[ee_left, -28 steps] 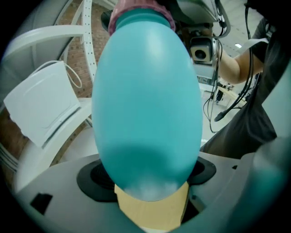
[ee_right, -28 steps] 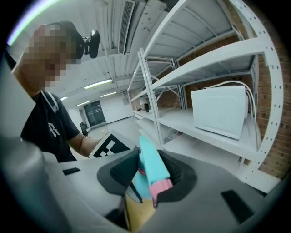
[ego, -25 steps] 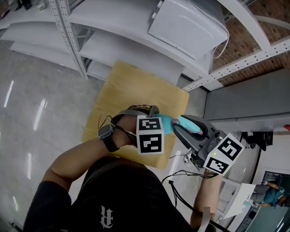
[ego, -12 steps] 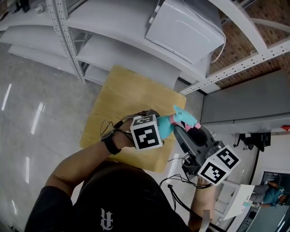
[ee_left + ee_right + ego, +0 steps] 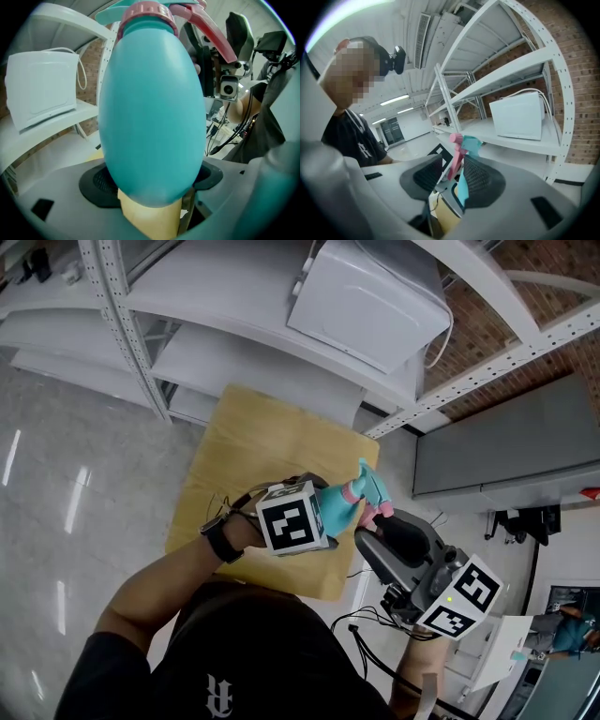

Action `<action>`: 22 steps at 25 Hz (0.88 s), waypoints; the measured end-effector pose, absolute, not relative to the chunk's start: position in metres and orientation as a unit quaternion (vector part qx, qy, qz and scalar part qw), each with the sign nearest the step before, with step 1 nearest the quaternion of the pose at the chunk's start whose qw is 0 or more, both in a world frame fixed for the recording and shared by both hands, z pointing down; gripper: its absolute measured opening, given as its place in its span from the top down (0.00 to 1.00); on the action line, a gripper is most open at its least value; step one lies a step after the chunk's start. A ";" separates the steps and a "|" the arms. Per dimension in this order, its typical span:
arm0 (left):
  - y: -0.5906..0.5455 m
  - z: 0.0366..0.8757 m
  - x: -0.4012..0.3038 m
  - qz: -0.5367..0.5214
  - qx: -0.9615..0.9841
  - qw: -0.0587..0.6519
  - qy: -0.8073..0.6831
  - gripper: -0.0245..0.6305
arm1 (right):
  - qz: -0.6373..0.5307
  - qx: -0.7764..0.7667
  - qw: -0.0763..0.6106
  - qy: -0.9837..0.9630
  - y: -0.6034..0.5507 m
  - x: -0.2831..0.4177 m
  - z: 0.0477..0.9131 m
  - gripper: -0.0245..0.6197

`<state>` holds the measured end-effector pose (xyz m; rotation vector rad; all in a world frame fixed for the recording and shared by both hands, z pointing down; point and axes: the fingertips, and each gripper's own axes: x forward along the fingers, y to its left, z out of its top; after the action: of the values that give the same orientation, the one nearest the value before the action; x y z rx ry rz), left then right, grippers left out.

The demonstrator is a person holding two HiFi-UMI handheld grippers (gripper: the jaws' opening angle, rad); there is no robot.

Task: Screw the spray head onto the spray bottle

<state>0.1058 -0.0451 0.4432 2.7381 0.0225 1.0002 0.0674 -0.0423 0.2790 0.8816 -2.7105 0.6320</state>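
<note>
Looking through the left gripper view, I see the spray bottle (image 5: 150, 108) directly between the jaws of the left gripper (image 5: 319, 515). They are clamped on its teal body, above the yellow table (image 5: 248, 442). The right gripper (image 5: 449, 177) has its jaws partly apart and pressed on the spray head (image 5: 464, 146), with the pink trigger between the pads. In the head view the bottle's long axis runs from the left gripper toward the right one, neck first. The nozzle points toward the white shelf (image 5: 234, 343).
</note>
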 end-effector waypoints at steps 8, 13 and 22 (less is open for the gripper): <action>-0.014 0.407 0.101 0.307 0.941 0.077 0.118 0.31 | 0.172 0.213 0.056 -0.960 -0.051 0.089 0.274 0.77; 0.025 0.387 0.100 0.293 0.928 0.055 0.221 0.31 | 0.193 0.052 -0.031 -0.979 -0.037 0.075 0.263 0.72; 0.014 0.394 0.099 0.318 0.928 0.076 0.179 0.31 | 0.184 0.099 -0.042 -0.977 -0.045 0.057 0.260 0.76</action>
<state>0.0987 0.0139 0.3943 2.7824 0.5373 0.9533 0.0569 -0.0450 0.2603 0.3201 -3.1544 0.5937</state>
